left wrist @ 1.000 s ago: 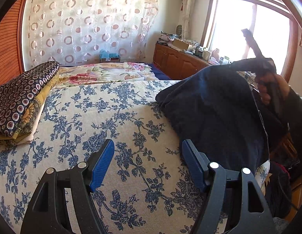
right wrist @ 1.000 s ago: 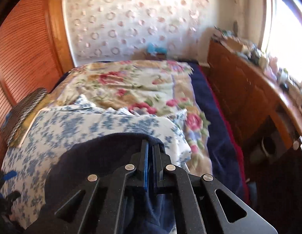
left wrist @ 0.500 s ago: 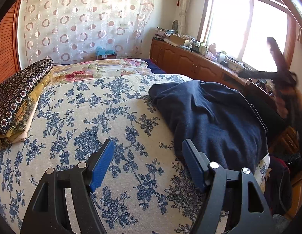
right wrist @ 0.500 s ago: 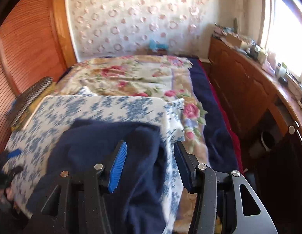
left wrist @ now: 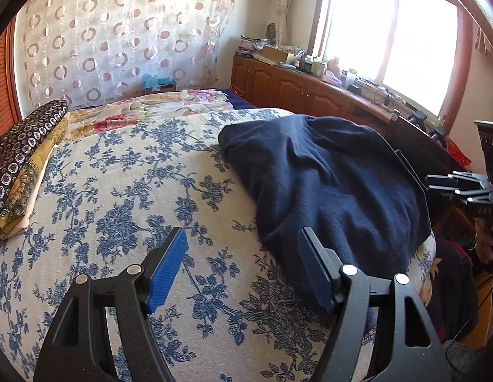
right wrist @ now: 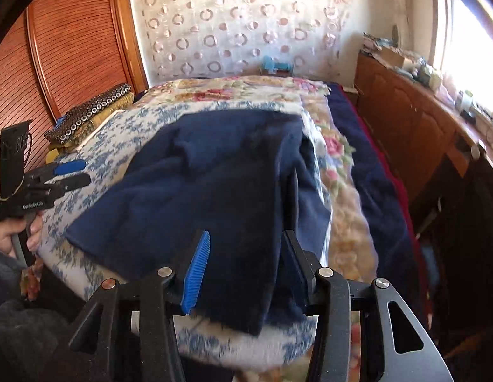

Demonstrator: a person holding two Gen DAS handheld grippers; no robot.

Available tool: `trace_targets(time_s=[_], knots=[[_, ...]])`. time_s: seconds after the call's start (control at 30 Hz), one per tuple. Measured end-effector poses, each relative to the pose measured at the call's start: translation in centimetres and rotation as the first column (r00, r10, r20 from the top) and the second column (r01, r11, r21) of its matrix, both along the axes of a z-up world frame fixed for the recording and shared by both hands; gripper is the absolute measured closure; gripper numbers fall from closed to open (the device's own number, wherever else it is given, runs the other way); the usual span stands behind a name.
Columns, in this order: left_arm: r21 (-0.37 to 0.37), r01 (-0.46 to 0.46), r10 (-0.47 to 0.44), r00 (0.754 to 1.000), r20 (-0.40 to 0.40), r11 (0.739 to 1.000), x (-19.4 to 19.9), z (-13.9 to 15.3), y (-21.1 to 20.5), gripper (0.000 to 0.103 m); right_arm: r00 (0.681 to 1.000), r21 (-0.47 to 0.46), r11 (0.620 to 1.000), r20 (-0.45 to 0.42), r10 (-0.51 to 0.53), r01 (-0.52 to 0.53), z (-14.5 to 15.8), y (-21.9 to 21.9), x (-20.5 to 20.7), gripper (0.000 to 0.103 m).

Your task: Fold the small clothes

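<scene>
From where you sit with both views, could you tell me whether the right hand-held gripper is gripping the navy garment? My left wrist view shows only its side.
Observer: No. The right hand-held gripper is open. Its jaws have just opened, then narrowed a little, and the navy garment lies loose between the pads.
Operator: Thank you. Does the garment lie fully on the bed on that side?
Observer: Not fully. Its right side hangs over the edge of the blue floral bedcover.
Operator: And how does my left hand-held gripper look from there?
Observer: The left hand-held gripper is off the garment's left edge, clear of the cloth, with a hand on its handle.
</scene>
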State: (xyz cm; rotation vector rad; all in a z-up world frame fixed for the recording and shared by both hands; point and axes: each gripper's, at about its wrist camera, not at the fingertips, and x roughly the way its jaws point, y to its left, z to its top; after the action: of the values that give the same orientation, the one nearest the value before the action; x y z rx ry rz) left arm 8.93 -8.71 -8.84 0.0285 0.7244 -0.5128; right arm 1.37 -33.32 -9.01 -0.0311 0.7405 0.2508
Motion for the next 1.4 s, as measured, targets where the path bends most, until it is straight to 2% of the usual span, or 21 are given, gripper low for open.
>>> trace_targets(time_s=[0.2, 0.27, 0.4, 0.43, 0.47, 0.6, 0.8, 0.9, 1.03, 1.13, 1.4], knots=[[0.008, 0.019, -0.019, 1.000, -0.009, 1.000, -0.3, -0.3, -0.8, 0.030, 0.999, -0.017, 1.000, -0.044, -0.017, 0.016, -0.8, 0.0, -1.1, 0.055], [0.014, 0.025, -0.025, 1.000, -0.011, 1.000, -0.3, -0.4, -1.0, 0.030, 0.997, -0.010, 1.000, -0.067, -0.027, 0.027, -1.2, -0.1, -0.9, 0.067], [0.014, 0.025, -0.025, 0.999, -0.020, 1.000, -0.3, -0.6, -1.1, 0.030, 0.995, 0.021, 0.999, -0.090, -0.032, 0.034, -1.7, -0.5, -0.6, 0.078], [0.014, 0.025, -0.025, 0.999, -0.023, 1.000, -0.3, -0.6, -1.1, 0.030, 0.995, 0.027, 0.999, -0.093, -0.029, 0.032, -1.9, -0.7, -0.4, 0.092], [0.014, 0.025, -0.025, 0.999, -0.024, 1.000, -0.3, -0.7, -1.1, 0.030, 0.996, 0.038, 0.999, -0.091, -0.015, 0.019, -1.7, -0.7, -0.3, 0.099], [0.008, 0.024, -0.024, 0.999, -0.029, 1.000, -0.2, -0.8, -1.0, 0.030, 0.999, 0.072, 0.997, -0.024, 0.033, -0.031, -0.5, -0.3, -1.2, 0.100], [0.006, 0.034, -0.034, 0.999, -0.033, 0.999, -0.4, -0.9, -1.3, 0.030, 0.995, 0.033, 0.999, 0.090, -0.032, 0.029, 2.8, -2.4, -3.7, 0.101], [0.004, 0.049, -0.049, 0.998, -0.039, 0.999, -0.6, -0.8, -1.5, 0.030, 0.995, 0.012, 0.998, 0.076, -0.065, 0.064, 2.7, -3.6, -5.0, 0.101], [-0.010, 0.082, -0.083, 0.995, -0.053, 0.997, -1.1, -0.8, -2.1, 0.030, 0.994, -0.003, 0.994, 0.005, -0.110, 0.110, 0.2, -4.3, -4.7, 0.101], [-0.002, 0.102, -0.102, 0.992, -0.073, 0.995, -1.3, -1.1, -2.8, 0.030, 0.993, -0.011, 0.993, -0.012, -0.120, 0.120, -1.1, -3.9, -4.2, 0.101], [-0.055, 0.106, -0.110, 0.991, -0.073, 0.993, -2.1, -0.3, -2.5, 0.030, 0.990, -0.017, 0.990, 0.007, -0.140, 0.140, -0.4, -3.4, -3.0, 0.101]])
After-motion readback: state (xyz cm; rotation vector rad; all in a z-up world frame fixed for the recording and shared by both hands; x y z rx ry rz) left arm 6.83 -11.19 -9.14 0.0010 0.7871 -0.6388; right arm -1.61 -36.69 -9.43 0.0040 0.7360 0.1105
